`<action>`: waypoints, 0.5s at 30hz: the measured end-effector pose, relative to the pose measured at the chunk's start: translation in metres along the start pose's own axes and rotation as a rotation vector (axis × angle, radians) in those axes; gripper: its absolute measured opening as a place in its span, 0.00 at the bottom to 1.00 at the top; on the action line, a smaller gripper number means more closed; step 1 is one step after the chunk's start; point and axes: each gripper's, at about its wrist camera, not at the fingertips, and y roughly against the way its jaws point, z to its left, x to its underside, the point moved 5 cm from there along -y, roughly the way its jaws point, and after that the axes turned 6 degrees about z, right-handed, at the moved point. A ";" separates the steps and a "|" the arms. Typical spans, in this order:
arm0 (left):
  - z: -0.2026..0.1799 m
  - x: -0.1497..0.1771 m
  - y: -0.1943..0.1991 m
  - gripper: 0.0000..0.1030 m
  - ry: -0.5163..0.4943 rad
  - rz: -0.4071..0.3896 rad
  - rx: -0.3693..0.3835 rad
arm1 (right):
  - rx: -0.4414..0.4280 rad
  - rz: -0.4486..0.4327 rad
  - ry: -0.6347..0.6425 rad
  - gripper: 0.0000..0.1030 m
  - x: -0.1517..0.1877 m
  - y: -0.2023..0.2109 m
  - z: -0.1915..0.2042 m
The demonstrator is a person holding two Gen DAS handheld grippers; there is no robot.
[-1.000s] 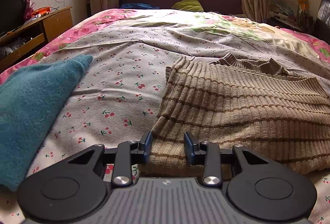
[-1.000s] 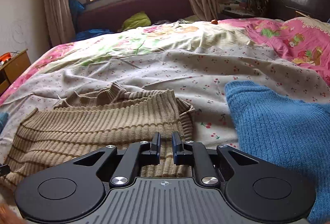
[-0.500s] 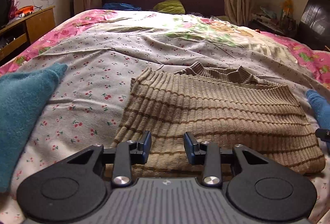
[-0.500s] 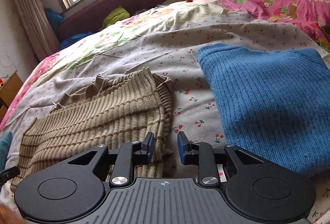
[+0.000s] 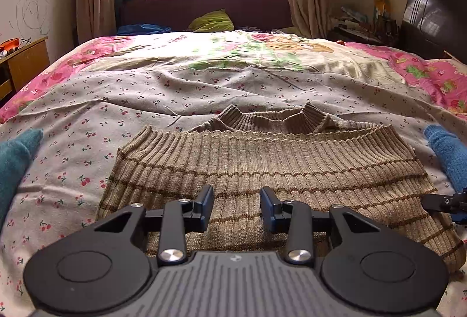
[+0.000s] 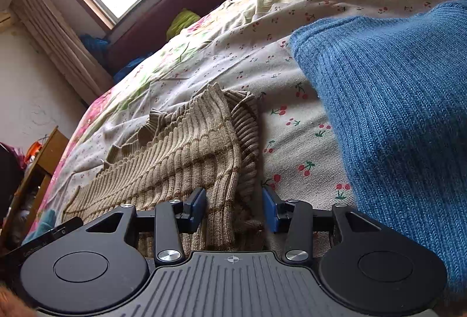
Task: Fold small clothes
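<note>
Lying flat on the bed (image 5: 175, 89), the sweater (image 5: 262, 168) is seen in the left view with its long axis crosswise and collar toward the window; the left gripper (image 5: 236, 207) is held open above its near edge, nothing pinched. In the right view, the right gripper (image 6: 234, 210) is opening astride the sweater's (image 6: 181, 153) near corner, the pads clear of it.

Black gripper (image 5: 236, 207), blue-padded fingers (image 5: 267, 207), silver screws.
</note>
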 end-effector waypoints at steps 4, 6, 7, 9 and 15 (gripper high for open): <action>-0.007 0.000 -0.002 0.46 -0.018 -0.008 0.019 | -0.062 0.034 -0.022 0.40 0.002 0.009 -0.009; -0.014 -0.001 -0.002 0.46 -0.039 -0.023 0.027 | -0.104 0.064 -0.030 0.40 0.004 0.007 -0.012; -0.018 -0.002 -0.004 0.46 -0.051 -0.026 0.031 | -0.112 0.072 -0.037 0.41 0.004 0.005 -0.013; -0.022 -0.003 -0.008 0.46 -0.059 -0.022 0.038 | -0.142 0.088 -0.061 0.42 0.003 -0.003 -0.013; -0.036 -0.004 -0.020 0.46 -0.080 -0.007 0.036 | -0.282 0.104 -0.166 0.42 -0.004 -0.026 -0.015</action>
